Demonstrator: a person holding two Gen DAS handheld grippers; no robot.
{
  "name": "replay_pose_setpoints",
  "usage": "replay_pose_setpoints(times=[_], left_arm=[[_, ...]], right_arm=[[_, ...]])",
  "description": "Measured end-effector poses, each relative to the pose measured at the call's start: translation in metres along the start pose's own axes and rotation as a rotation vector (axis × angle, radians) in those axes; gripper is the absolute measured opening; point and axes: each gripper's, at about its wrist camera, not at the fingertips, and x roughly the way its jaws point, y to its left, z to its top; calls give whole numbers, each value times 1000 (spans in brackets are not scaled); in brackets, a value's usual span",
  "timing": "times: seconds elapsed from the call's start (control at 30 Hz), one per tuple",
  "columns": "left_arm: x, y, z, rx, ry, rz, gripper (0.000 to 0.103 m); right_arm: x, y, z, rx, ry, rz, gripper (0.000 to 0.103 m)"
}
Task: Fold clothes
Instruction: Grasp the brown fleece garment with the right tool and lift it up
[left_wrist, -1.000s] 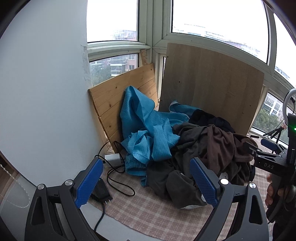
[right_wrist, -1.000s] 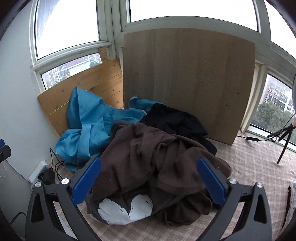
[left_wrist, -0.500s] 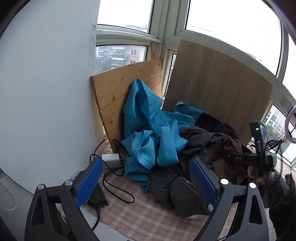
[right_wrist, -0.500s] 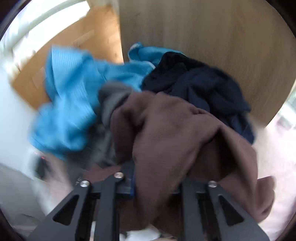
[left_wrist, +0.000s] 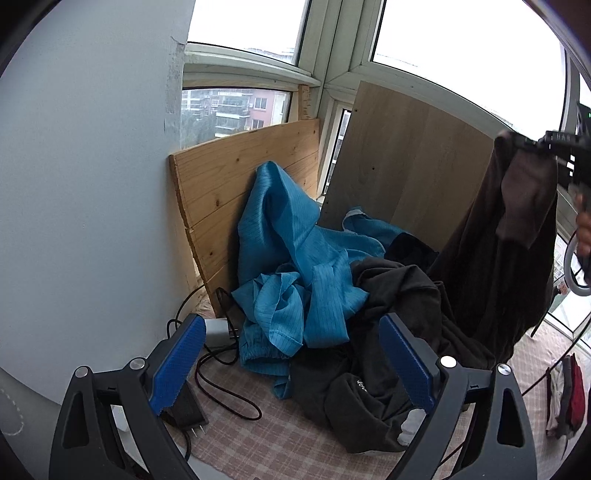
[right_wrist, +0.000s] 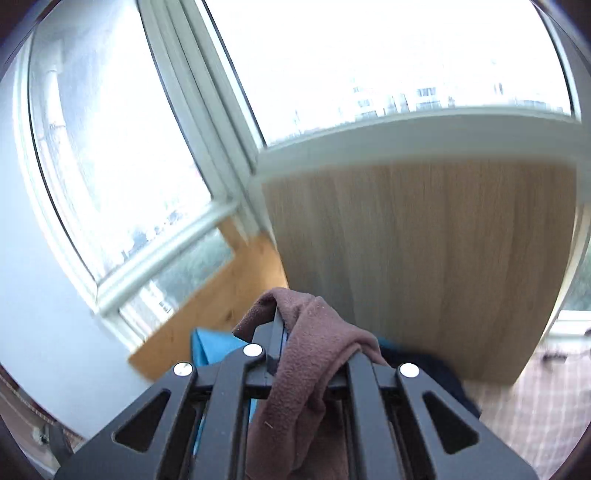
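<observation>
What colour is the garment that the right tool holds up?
Brown. The garment hanging from the right tool shows best in the left wrist view.

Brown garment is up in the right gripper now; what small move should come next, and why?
Probably bring the open left gripper across to the brown garment and pinch a hanging edge. The right gripper holds it by one bunched point, its lower part against the pile, so it cannot spread.

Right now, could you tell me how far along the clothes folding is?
Nothing looks folded yet. In hand: the right tongs are shut on the brown garment, which hangs lifted above the pile. The left tongs are open and empty. Left: the blue garment and dark grey garment lie crumpled on the checked cloth.
</observation>
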Motion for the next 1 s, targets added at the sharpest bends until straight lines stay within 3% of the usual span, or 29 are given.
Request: replay_pose_setpoints(times=[0.13,0.37,0.57,0.67,0.77,0.83,1.0], left_arm=[[-3,-1,2,10,-8,-9,95],[-1,-13,9,31,-6,-40,95],[-12,-45,13,124,-27,-93,95],[-17,-56,12,161,-26,-119,95],[-18,-61,10,179,-19,-143,95],[-18,-63,7,192,-13,-159,95],[-11,-74,-6,246,17,-187,95]], right_arm=[[-44,19,48,-40,-128,-15,7],[-161,28,100,-99,-318,-26,7],[-267,58,115,-172,-456,-11,7],[-313,65,115,-207,-507,-76,7],[-335,56,111,-170,-491,-124,7],[-335,45,97,-131,-424,-130,7],[-288,-4,-3,-69,-167,-278,7]])
